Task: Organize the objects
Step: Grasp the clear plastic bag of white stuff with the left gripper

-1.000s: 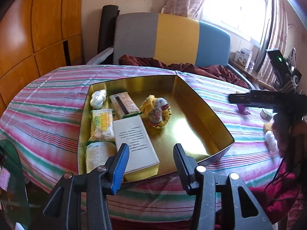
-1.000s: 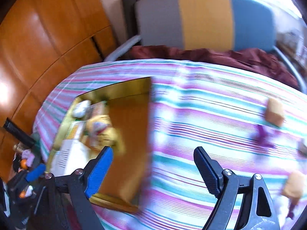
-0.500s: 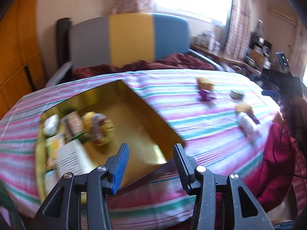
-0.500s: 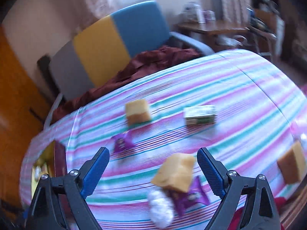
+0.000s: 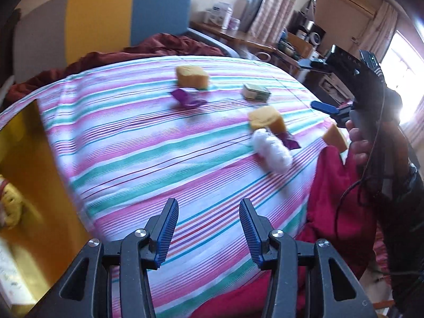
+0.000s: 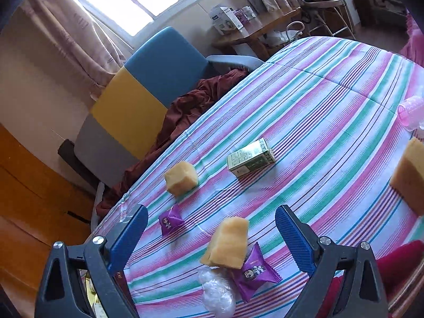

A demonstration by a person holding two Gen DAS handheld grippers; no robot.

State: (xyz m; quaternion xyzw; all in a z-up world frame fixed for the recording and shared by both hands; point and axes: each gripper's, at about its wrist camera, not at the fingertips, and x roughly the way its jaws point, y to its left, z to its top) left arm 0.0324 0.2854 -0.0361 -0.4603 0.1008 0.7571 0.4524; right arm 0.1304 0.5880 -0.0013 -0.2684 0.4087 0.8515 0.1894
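A: Grippers?
B: Left gripper jaws apart, holding nothing, over the near cloth. Right gripper spread wide, holding nothing.
A: Objects?
B: Right view, near to far: plastic wad and candy touching a sponge between the fingers, then a 2nd candy, 2nd sponge, green box. 3rd sponge far right. Gold tin at left in left view.
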